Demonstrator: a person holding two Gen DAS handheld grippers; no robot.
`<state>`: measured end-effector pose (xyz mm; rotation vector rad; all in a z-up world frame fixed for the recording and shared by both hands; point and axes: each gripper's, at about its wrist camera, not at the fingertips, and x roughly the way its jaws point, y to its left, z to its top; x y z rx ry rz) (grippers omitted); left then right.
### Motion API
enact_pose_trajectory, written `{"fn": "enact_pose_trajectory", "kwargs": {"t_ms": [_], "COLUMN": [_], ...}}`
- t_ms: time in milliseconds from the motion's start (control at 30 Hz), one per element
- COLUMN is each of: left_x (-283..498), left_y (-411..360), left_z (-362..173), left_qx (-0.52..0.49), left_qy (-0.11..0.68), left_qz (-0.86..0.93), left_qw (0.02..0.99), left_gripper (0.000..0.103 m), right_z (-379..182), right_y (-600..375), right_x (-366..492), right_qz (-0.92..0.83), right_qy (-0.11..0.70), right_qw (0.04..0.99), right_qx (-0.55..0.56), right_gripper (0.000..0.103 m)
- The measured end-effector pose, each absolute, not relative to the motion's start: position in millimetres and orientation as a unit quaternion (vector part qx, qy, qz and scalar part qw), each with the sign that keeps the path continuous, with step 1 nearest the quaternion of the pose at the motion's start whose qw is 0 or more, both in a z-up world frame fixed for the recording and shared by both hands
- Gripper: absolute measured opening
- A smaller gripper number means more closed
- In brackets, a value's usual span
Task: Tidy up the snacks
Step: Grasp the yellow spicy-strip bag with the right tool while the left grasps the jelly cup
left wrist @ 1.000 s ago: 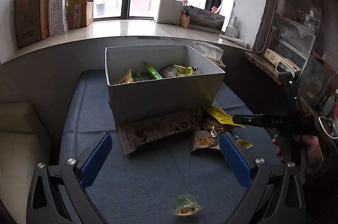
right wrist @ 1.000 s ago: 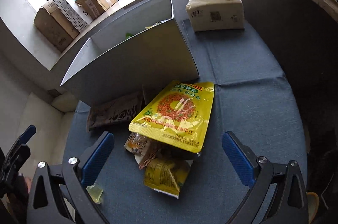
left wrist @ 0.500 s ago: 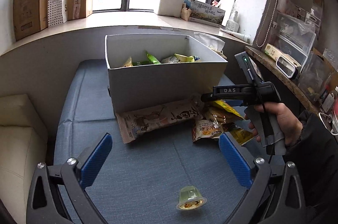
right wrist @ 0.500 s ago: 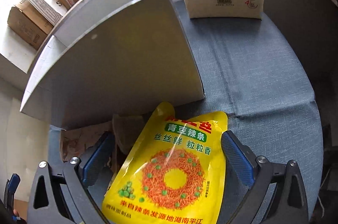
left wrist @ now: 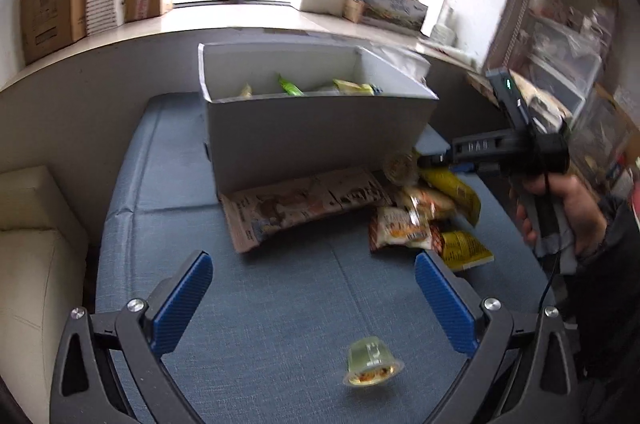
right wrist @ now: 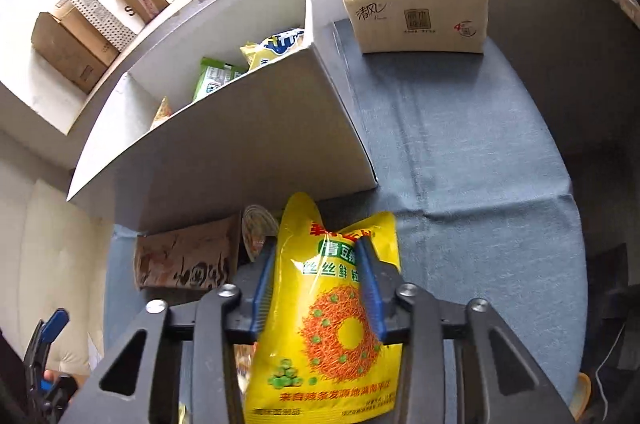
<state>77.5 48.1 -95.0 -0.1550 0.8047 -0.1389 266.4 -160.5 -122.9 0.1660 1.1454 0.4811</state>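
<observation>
In front of the white box, the right gripper has its blue fingers clenched on the yellow bag, squeezing it near its top so the foil creases between the pads. The bag hangs just before the box's near wall, beside a brown packet that lies flat on the blue bench against the box. Inside the box lie a green pack and other snacks. A tissue pack stands on the bench beyond the box's right corner.

From the left wrist, the left gripper hovers with its fingers spread wide and nothing between them. A jelly cup sits upside down on the bench, near its right finger. A small pile of snack packs lies right of the brown packet, below the right gripper.
</observation>
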Motion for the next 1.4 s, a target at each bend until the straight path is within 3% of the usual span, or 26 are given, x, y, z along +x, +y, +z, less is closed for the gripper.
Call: {"fn": "enact_pose_trajectory", "kwargs": {"t_ms": [567, 633, 667, 700, 1033, 1400], "left_x": [62.2, 65.0, 64.3, 64.5, 57.9, 125.4], "left_y": [-7.7, -8.8, -9.3, -9.1, -4.8, 21.8], "left_z": [-161.5, -169.8, -170.5, -171.0, -153.0, -41.7], "left_qx": [-0.004, 0.002, 0.009, 0.009, -0.005, -0.021], "left_qy": [0.475, 0.489, 0.485, 0.488, 0.471, 0.354], "left_qz": [-0.159, -0.154, -0.146, -0.143, -0.150, -0.136], "left_qw": [0.866, 0.859, 0.862, 0.861, 0.869, 0.925], "left_gripper": [0.100, 0.067, 0.055, 0.050, 0.050, 0.050], "right_z": [-57.0, -49.8, -46.0, -44.4, -49.7, -9.2], "right_y": [-217.3, -219.0, -221.6, -220.6, -227.0, -175.1], "right_x": [210.7, 198.7, 193.5, 189.0, 171.9, 202.1], "right_qz": [0.288, 0.298, 0.300, 0.302, 0.313, 0.365], "right_qy": [0.454, 0.446, 0.440, 0.436, 0.441, 0.397], "right_qw": [0.837, 0.838, 0.840, 0.841, 0.832, 0.836], "right_qx": [0.105, 0.104, 0.107, 0.108, 0.128, 0.101], "right_gripper": [0.030, 0.030, 0.030, 0.030, 0.030, 0.030]}}
